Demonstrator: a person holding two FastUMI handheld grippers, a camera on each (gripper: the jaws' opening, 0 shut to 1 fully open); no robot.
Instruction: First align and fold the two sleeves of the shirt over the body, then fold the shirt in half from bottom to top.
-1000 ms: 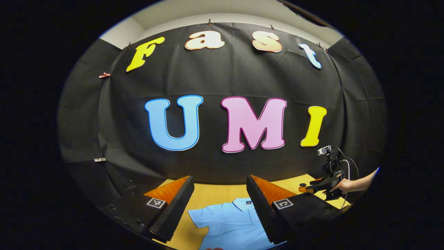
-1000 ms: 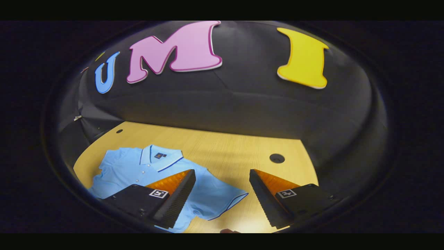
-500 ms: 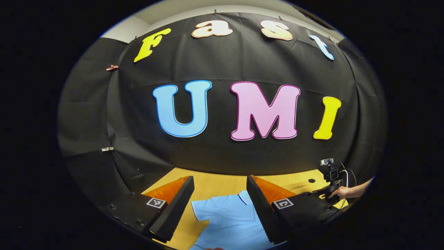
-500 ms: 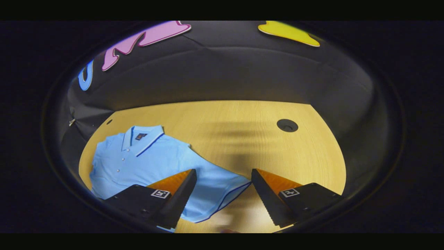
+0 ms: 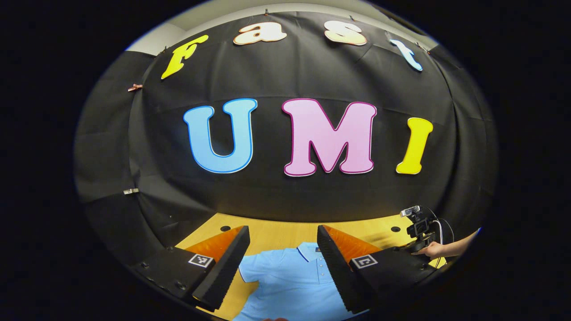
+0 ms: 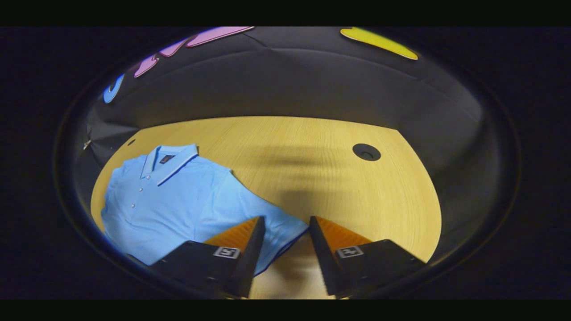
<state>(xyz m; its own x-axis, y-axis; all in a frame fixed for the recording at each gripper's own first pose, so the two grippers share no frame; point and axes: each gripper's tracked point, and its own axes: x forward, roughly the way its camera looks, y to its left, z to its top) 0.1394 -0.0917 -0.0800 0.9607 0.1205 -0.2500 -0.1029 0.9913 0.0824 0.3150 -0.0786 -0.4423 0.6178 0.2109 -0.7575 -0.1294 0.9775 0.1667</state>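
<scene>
A light blue polo shirt (image 6: 178, 196) lies flat on the wooden table (image 6: 339, 187), collar toward the back wall and buttons facing up. Its right sleeve (image 6: 279, 227) reaches in between the fingers of my right gripper (image 6: 286, 219), which hovers low over the sleeve's hem with the fingers apart and not pressing on the cloth. In the left gripper view the shirt (image 5: 290, 281) lies below my left gripper (image 5: 283, 249), which is wide open and holds nothing. There the right gripper (image 5: 417, 227) also shows at the far right, held by a hand (image 5: 430, 250).
A round black cable hole (image 6: 366, 152) sits in the table to the right of the shirt, and a smaller hole (image 6: 131, 142) lies near the back left corner. The black cloth wall (image 6: 285, 84) closes off the table's far edge.
The right gripper has come down and forward over the right sleeve, and its fingers have drawn closer together. The left gripper has shifted only slightly, still open.
</scene>
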